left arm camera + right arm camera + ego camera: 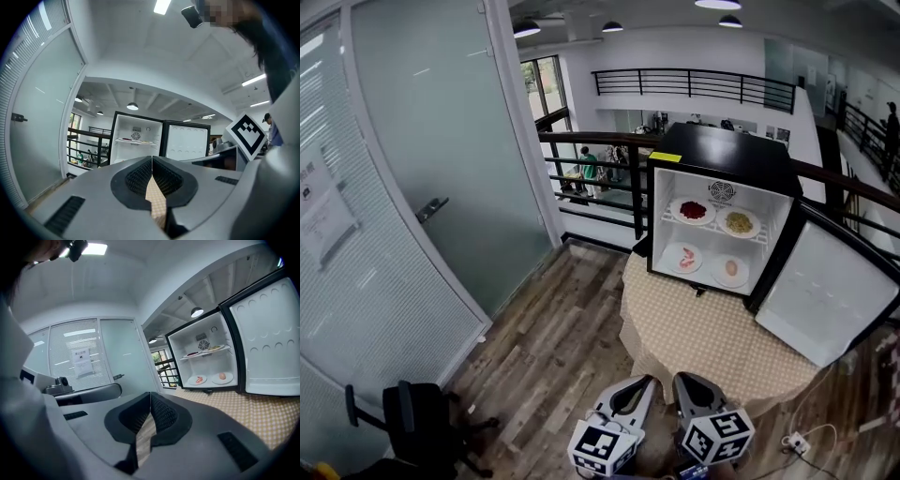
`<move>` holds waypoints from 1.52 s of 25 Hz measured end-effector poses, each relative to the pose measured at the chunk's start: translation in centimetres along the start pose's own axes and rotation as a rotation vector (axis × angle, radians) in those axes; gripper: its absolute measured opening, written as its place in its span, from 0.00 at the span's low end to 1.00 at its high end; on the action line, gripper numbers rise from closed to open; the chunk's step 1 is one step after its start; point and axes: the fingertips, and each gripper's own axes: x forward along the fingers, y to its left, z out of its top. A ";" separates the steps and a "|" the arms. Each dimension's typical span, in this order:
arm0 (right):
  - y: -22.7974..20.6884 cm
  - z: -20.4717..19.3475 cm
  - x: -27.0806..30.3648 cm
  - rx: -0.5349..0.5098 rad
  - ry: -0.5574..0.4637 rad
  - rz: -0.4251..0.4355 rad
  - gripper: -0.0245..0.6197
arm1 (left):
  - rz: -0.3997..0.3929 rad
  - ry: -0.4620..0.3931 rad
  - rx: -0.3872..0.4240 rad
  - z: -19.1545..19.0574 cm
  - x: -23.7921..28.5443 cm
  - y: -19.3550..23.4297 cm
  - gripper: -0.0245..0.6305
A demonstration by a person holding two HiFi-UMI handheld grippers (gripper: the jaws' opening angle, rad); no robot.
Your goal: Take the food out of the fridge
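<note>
The food is well apart from my fingers. Four plates sit inside the open fridge (722, 155) at the far side of the round checked table (703, 337). My left gripper (641, 382) and right gripper (684, 380) hover side by side at its near edge, each with jaws pressed together on nothing.

The head view shows red food (693, 210) and yellow food (739, 222) on the upper shelf (715, 230), with pink food (684, 257) and a pale round piece (730, 269) below. The left gripper view catches only the upper shelf. The right gripper view shows the lower plates too.
</note>
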 end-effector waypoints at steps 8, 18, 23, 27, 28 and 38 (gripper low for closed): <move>-0.8 3.0 8.2 0.023 -0.021 -0.085 0.07 | -0.088 0.000 0.015 2.0 4.4 7.7 0.06; -1.9 4.9 15.0 0.055 -0.059 -0.190 0.07 | -0.200 0.001 0.038 3.1 7.9 13.8 0.06; -3.4 5.0 15.8 0.088 -0.064 -0.265 0.06 | -0.231 0.017 0.032 2.7 9.2 15.8 0.06; -4.8 6.0 15.9 0.118 -0.074 -0.302 0.07 | -0.257 0.027 0.024 2.8 10.4 16.3 0.06; -5.3 6.3 15.9 0.128 -0.075 -0.308 0.07 | -0.263 0.028 0.019 2.8 10.9 16.2 0.06; -12.1 10.3 19.2 0.169 -0.101 -0.319 0.07 | -0.308 0.036 0.021 3.5 17.6 15.7 0.06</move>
